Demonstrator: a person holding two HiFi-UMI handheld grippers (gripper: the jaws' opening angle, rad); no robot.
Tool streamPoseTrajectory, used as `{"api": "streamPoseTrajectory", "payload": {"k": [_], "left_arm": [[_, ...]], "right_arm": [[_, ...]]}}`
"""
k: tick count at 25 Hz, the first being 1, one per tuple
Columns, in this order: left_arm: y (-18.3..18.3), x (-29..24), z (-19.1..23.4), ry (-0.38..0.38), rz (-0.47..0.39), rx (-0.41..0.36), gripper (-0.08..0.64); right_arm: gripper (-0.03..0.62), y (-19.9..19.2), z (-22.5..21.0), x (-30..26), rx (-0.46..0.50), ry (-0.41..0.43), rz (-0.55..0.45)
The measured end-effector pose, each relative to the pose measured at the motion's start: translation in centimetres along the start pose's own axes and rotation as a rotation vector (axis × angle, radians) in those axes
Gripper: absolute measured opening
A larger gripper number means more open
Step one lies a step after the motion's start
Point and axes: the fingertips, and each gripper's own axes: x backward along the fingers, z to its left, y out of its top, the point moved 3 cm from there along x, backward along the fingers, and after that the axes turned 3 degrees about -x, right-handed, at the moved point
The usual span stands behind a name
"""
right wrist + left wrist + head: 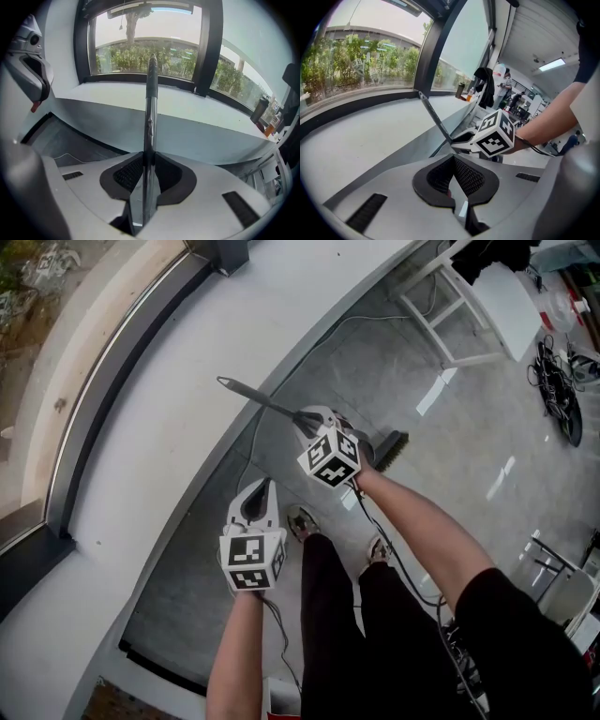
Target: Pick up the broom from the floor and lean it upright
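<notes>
hovering beside the white ledge [159,437], the left hand-held gripper [260,491] is clenched shut on nothing. to its right, the right hand-held gripper [309,418] grasps the broom [255,397] by its handle, which slants out over the ledge; the bristle end shows farther right over the grey floor [450,418].

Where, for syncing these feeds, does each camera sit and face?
Head view: on the person's head, facing steeply down at grey floor; forearms, legs show.
Left gripper view: on the white, shut left gripper, facing the window; right forearm shows.
Right gripper view: on the white right gripper, facing the window; jaws clamp the slim dark broom handle.
Shared: all show that handle.
</notes>
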Motion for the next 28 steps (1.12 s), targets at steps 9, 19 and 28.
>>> {"api": "streamPoseTrajectory", "payload": {"k": [9, 19, 28], "left_arm": [[-0.7, 1.9, -3.3, 0.025, -0.016, -0.042, 0.005], [-1.2, 3.9, -8.4, 0.022, -0.046, -0.119, 0.005], [-2.1, 5.4, -14.5, 0.009, -0.094, -0.174, 0.005]], "right_arm": [[0.073, -0.9, 1.8, 5.6, 0.014, -0.029, -0.079], [0.072, -3.1, 2.7, 13.5, -0.001, -0.061, -0.169], [0.072, -6.0, 4.0, 19.5, 0.001, -0.09, -0.232]]}}
